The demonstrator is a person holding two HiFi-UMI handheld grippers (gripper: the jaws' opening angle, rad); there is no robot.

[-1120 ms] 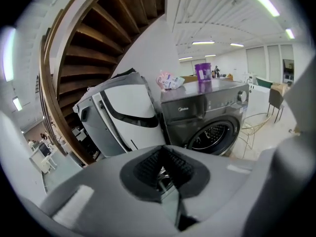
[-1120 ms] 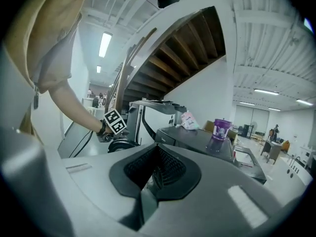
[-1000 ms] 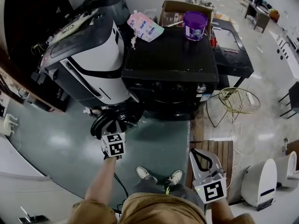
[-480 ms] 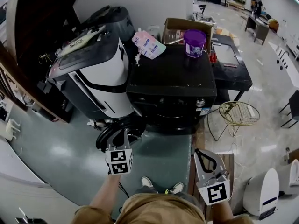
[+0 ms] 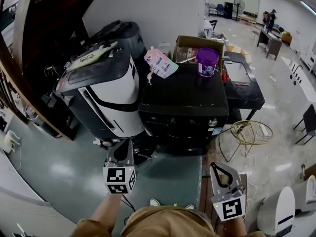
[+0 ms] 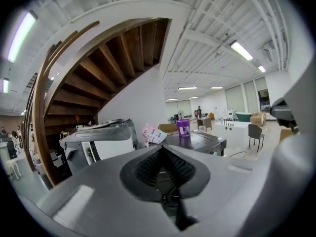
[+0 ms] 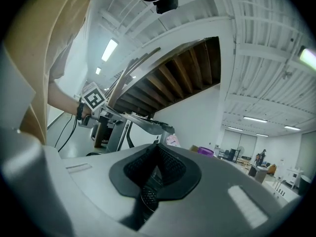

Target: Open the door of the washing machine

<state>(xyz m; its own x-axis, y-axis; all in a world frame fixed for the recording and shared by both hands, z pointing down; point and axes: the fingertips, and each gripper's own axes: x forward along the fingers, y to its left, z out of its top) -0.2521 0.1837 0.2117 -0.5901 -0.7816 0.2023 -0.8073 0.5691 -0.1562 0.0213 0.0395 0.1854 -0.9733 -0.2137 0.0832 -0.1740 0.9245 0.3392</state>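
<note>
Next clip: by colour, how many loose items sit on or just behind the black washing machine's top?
Purple tub: 1
Pink pouch: 1
Brown cardboard box: 1
Total: 3

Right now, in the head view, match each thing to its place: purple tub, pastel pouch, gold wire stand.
Things:
1. purple tub
2. pastel pouch
3. gold wire stand

Places:
A. on the floor, right of the washing machine
B. on the washing machine's top, back right
C. at the washing machine's back left corner

Pairs: 1-B, 2-C, 3-A
</note>
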